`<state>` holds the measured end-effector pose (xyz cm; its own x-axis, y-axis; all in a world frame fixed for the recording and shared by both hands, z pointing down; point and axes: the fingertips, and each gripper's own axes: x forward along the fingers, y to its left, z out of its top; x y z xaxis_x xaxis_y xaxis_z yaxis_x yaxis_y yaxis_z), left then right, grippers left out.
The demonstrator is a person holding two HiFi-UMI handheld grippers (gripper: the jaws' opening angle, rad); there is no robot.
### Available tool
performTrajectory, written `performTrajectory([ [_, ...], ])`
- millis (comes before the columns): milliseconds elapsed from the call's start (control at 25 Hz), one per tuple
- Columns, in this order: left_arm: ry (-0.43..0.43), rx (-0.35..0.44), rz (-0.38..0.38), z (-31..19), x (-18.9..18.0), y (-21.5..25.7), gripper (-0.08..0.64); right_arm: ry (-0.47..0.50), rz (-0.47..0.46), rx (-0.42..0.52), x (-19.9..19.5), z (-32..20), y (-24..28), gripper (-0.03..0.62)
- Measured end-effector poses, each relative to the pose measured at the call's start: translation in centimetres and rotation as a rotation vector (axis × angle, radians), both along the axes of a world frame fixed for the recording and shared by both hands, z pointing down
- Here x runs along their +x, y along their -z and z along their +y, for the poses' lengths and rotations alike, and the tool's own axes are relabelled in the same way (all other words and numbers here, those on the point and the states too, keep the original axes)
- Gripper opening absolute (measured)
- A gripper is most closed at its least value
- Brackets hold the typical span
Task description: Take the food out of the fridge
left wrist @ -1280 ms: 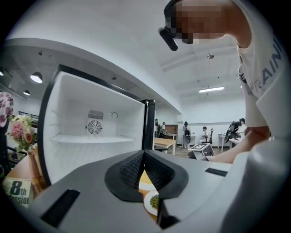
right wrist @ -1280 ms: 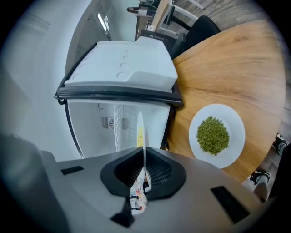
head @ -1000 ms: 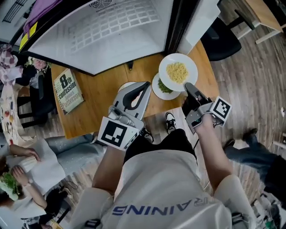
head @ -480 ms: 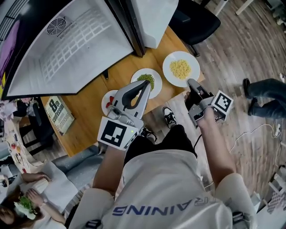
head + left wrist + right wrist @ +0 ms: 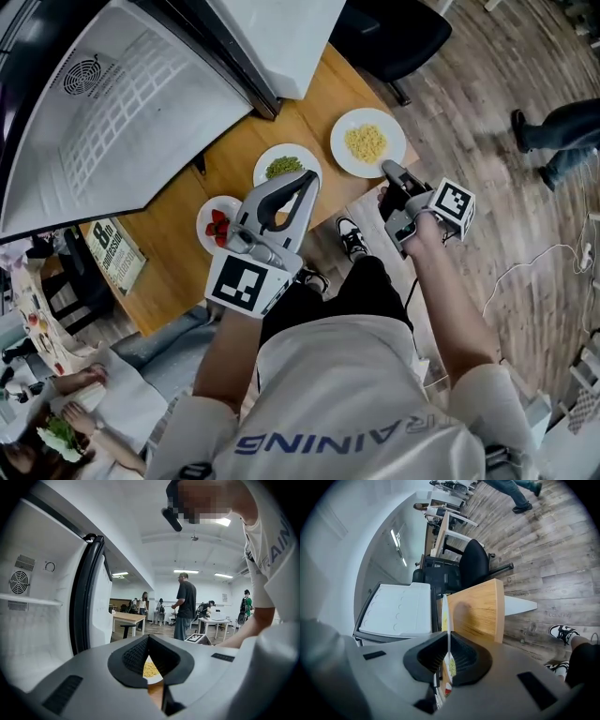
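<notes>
Yellow-food plate [image 5: 367, 142] has shifted out to the worktop's [image 5: 309, 114] near right corner.
A second ago it hung over the greens plate [image 5: 286, 167]; now it's beside it, clear. Right tool [image 5: 385, 169] is clenched on its rim; can't tell if it's landed. Left tool [image 5: 307, 178] closed, empty. Release looks next.
</notes>
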<state>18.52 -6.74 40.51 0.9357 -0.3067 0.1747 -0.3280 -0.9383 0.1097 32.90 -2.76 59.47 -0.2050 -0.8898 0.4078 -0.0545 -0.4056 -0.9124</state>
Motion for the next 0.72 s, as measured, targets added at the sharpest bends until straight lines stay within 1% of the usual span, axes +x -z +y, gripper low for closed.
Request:
performTrajectory([
  [80,0.0,-0.018,-0.011,0.1,0.2,-0.4,0.008,0.003,-0.003,-0.008,0.1,0.0,-0.7,0.032],
  [280,-0.007,-0.002,-0.019,0.1,0.3,-1.0,0.008,0.011,-0.002,-0.026,0.1,-0.2,-2.0,0.032],
  [520,0.007,-0.022,-0.017,0.2,-0.1,-1.1,0.008,0.01,0.025,-0.064,0.3,-0.1,-2.6,0.033],
  [720,0.015,-0.024,-0.015,0.1,-0.4,-1.0,0.008,0.048,0.042,-0.063,0.1,-0.6,-2.5,0.035],
])
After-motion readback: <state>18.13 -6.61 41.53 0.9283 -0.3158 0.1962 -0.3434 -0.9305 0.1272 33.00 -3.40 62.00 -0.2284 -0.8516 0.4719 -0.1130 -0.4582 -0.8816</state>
